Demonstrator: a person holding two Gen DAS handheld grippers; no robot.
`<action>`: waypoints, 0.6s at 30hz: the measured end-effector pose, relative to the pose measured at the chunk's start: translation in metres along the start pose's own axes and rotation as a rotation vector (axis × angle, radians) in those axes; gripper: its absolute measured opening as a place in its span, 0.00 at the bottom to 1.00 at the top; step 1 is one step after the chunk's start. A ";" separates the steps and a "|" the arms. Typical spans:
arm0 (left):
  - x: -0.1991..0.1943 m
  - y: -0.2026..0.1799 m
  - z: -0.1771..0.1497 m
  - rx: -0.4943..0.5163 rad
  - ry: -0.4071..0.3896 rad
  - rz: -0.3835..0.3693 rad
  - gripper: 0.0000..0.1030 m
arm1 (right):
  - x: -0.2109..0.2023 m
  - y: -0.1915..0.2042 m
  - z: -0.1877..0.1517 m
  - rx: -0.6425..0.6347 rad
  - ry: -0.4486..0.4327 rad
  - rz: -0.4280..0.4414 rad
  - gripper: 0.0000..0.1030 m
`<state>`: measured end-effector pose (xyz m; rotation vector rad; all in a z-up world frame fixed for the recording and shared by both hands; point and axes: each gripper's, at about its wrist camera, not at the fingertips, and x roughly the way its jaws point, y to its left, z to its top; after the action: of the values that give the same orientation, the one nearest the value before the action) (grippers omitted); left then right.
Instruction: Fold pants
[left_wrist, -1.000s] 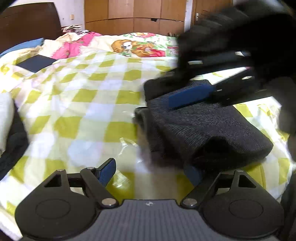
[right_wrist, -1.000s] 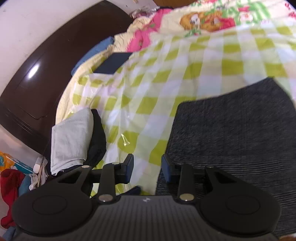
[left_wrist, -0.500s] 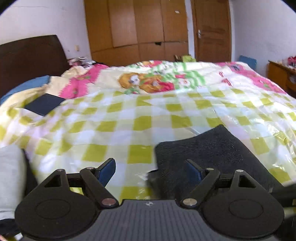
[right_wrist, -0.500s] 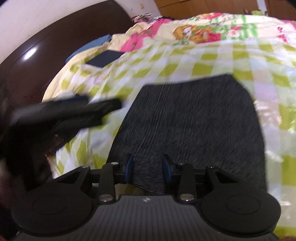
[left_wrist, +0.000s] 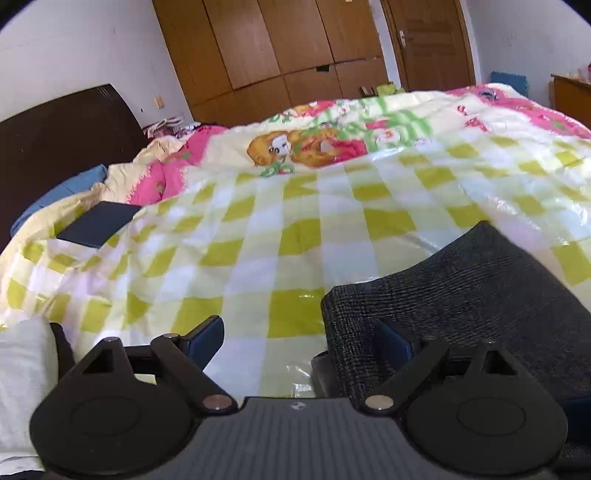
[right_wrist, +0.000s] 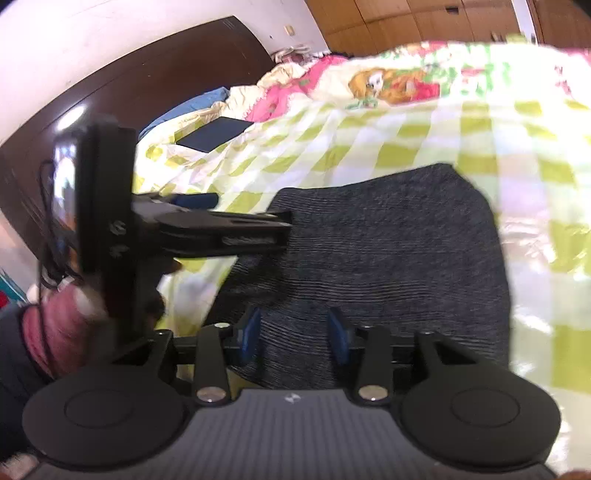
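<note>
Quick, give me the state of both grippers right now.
Left gripper: jaws opening wide, holding nothing; one finger is over the edge of the folded pants.
Right gripper: jaws opening, empty, above the pants.

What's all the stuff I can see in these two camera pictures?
pants: one, dark grey, folded on the bed, nearest the cameras
bedcover: one, green and white checks with a pink cartoon print at the far end
flat pad: one, dark blue, near the headboard
headboard: one, dark brown
wardrobe: wooden, at the far wall
pale cloth: one, bed's near left edge
left gripper: black, jaws opening, empty
right gripper: black, jaws opening above the pants
</note>
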<state>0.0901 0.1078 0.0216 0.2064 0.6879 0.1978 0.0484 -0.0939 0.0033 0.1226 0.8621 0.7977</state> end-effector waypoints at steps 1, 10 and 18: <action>0.001 -0.003 -0.003 0.020 0.010 0.010 0.98 | 0.002 -0.003 -0.005 0.003 0.017 0.003 0.48; -0.023 0.002 -0.011 0.000 -0.008 0.028 0.99 | -0.028 -0.015 -0.002 0.028 -0.095 -0.051 0.47; -0.019 0.004 -0.045 0.005 0.083 0.017 0.99 | -0.025 -0.085 0.016 0.186 -0.108 -0.194 0.50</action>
<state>0.0461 0.1127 0.0007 0.2096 0.7694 0.2222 0.0997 -0.1677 -0.0044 0.2408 0.8307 0.5243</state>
